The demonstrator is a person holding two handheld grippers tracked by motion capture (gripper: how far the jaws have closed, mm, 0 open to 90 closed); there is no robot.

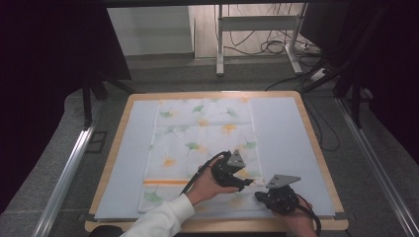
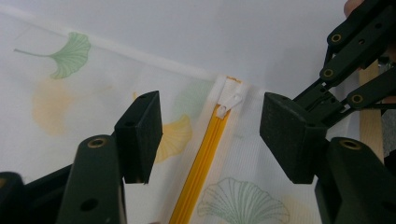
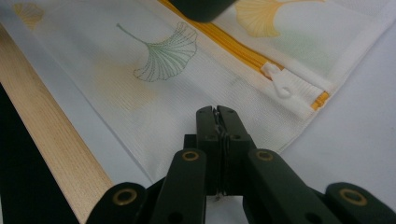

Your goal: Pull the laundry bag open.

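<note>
A white cloth bag (image 1: 197,133) printed with green and yellow ginkgo leaves lies flat on the pale blue mat (image 1: 281,133). An orange zipper (image 1: 165,181) runs across its near end. My left gripper (image 1: 247,183) hovers open above the zipper (image 2: 201,163), which passes between its jaws, and the white pull (image 2: 231,101) lies just ahead of them. My right gripper (image 3: 216,112) is shut, with its tips resting on the cloth near the bag's corner, a short way from the pull (image 3: 280,84). Whether it pinches any cloth is unclear.
The mat covers a wooden table (image 1: 316,148) whose near edge (image 3: 46,135) runs close to my right gripper (image 1: 259,196). A metal frame and cables (image 1: 267,44) stand on the floor beyond the table. Bare mat lies on both sides of the bag.
</note>
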